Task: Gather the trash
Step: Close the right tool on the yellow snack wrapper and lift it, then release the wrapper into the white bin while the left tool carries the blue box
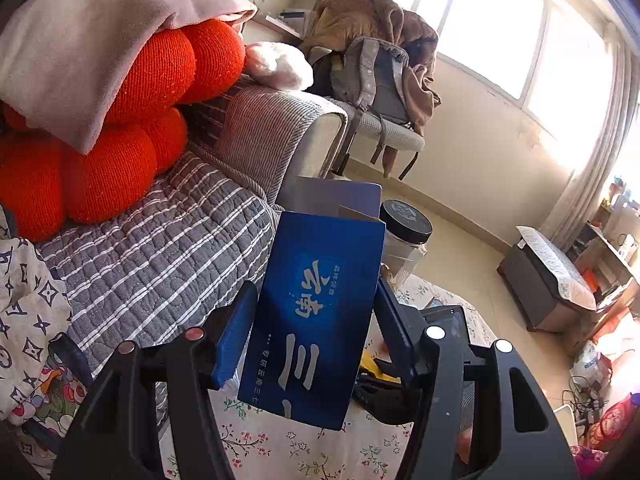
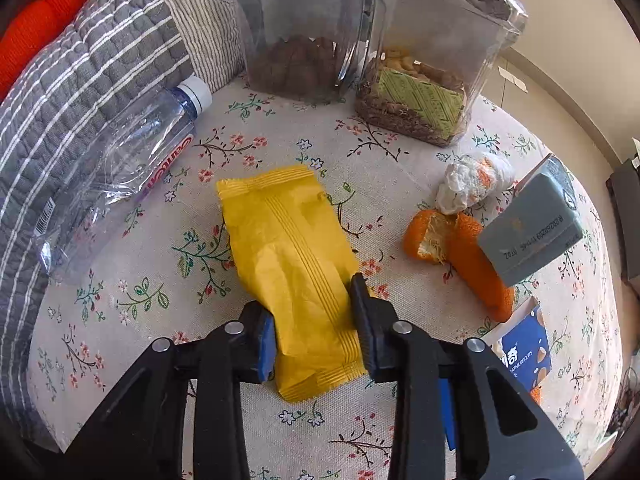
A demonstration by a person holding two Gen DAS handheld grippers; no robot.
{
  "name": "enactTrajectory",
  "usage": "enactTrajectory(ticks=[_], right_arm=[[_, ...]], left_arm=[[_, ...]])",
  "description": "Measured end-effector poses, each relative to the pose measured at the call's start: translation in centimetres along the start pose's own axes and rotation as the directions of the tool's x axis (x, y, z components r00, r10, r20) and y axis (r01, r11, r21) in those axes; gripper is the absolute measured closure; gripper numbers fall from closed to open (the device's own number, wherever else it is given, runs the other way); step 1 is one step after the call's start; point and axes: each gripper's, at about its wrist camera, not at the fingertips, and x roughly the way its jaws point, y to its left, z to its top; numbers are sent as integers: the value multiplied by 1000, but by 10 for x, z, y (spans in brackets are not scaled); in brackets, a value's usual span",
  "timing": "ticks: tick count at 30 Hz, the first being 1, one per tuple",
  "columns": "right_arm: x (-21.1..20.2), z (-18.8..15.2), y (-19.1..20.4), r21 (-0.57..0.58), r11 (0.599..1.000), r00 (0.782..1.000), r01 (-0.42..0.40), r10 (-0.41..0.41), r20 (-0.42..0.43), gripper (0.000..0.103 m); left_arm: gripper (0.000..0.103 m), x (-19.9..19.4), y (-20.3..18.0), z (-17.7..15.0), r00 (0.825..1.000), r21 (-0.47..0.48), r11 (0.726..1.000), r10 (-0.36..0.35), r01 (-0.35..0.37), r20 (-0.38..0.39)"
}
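Flat yellow crinkled foil snack wrapper (image 2: 290, 268) lies on the round table w/ floral cloth (image 2: 224, 432), near centre. Right gripper (image 2: 314, 332) is down over its near end, jaws narrow, blue pads touching both long edges of the wrapper, which is pinched btwn them and resting on the cloth.

Left gripper (image 1: 316, 324) is held up above the table, jaws about half wide, clamped on a dark blue cardboard box w/ white lettering (image 1: 316, 316); box top flap is open. A clear jar w/ black lid (image 1: 404, 232) shows just behind the box.

Around the wrapper, right wrist view: crushed clear plastic water bottle w/ white cap (image 2: 120, 176) lies on its side to the left, at the table edge against a grey striped quilted sofa cover (image 2: 80, 80). Two clear plastic jars stand at the far side, one w/ brown contents (image 2: 296, 32), one w/ a green label (image 2: 432, 60). To the right: crumpled white tissue (image 2: 472, 182), orange peel pieces (image 2: 460, 248), a pale grey-blue small carton (image 2: 532, 228) tilted over the peel, a blue-and-white biscuit box (image 2: 520, 348) at the near right edge.

Left wrist view also shows red knitted round cushions (image 1: 120, 120) on the sofa and a grey backpack (image 1: 372, 76) on a chair by the window.
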Motion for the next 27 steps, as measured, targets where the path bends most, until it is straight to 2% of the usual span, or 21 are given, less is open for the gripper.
enactTrajectory(ticks=[2,5,11,15,27], right_arm=[[-10,-3,-1,9,1000,1000,-9,8,28,88],[-26,-7,2,19,1000,997,-2,1,74,91],[-62,-14,-10,51,999,985,14,-23,171,91],[-91,-21,-17,72,997,968,32,-49,245,91],[-152,-43,-45,156,987,934,-30,-28,357,92]], left_arm=[[44,2,-1,-1,1000,-3,1000,5,-5,-9],[44,8,-2,-3,999,-9,1000,2,-2,-34],[44,14,-8,-7,998,-11,1000,15,-16,-65],[44,17,-16,-11,997,9,1000,25,-24,-78],[44,17,-43,-24,996,53,998,45,-41,-79]])
